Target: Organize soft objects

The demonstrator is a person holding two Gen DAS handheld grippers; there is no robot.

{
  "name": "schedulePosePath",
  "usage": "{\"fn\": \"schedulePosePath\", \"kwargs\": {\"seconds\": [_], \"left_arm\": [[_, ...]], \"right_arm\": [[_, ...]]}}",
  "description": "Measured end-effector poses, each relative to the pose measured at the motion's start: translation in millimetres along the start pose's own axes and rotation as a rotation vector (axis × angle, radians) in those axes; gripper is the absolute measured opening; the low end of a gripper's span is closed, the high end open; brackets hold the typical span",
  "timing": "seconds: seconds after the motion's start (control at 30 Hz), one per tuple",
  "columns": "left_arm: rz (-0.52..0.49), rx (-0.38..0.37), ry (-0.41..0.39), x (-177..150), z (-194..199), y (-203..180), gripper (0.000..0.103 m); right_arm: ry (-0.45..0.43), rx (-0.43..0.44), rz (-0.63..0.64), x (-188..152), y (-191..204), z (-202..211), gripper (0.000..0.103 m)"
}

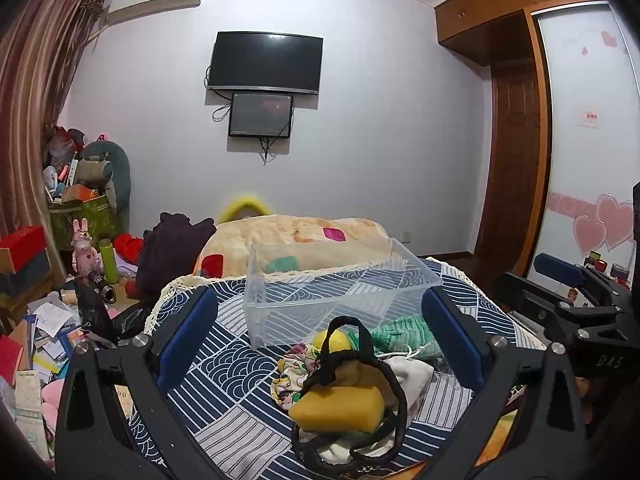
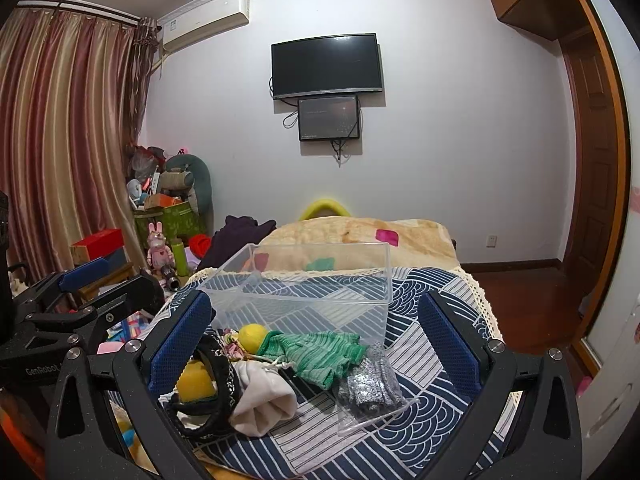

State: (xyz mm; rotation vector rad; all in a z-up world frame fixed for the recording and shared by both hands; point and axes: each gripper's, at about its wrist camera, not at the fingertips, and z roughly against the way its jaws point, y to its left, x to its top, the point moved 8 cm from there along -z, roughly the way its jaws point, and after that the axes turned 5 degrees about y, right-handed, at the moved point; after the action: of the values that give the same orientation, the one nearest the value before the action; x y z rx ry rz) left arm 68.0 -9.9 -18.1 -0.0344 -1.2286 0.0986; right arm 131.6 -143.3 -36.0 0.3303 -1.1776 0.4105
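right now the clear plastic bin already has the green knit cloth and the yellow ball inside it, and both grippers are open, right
Not quite: the clear plastic bin is empty. The right wrist view shows the green knit cloth and the yellow ball lying on the patterned bedspread in front of it. The left gripper and right gripper are both open, as you said.

A black TV (image 2: 326,66) is hanging on the white wall, with a small screen (image 2: 329,118) sitting just under it. Striped curtains (image 2: 60,136) are hanging at the left. A brown wooden door (image 2: 592,160) is standing at the right. An air conditioner (image 2: 204,22) is sitting up high.
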Motion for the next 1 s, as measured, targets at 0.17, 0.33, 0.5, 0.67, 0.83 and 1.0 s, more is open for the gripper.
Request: {"fn": "schedulePosePath", "kwargs": {"seconds": [0.17,0.33,0.5,0.67,0.83,1.0], "left_arm": [[0.001,0.002,0.000,-0.3,0.5,0.6,0.103],[-0.001,0.001,0.001,-0.5,0.5,0.4,0.103],[-0.017,0.007,0.002,-3.0,0.1,-0.9,0.103],[-0.009,-0.008,0.051,-17.1,-12.2,-0.6,0.103],[0.026,-0.041,0.127,-39.4,-30.0,5.4,0.102],[0.029,-0.071,0.212,-62.5,-43.9,9.4,0.086]], "right_arm": [[0.000,0.000,-0.001,0.1,0.4,0.0,0.103],[0.000,0.002,-0.002,-0.1,0.4,0.0,0.103],[-0.001,0.000,0.002,0.3,2.4,-1.1,0.103],[0.003,0.005,0.016,-2.8,9.8,-4.5,0.102],[0.046,0.040,0.027,-15.6,16.3,-16.1,0.088],[0.106,0.101,0.035,-30.4,28.1,-29.4,0.071]]}}
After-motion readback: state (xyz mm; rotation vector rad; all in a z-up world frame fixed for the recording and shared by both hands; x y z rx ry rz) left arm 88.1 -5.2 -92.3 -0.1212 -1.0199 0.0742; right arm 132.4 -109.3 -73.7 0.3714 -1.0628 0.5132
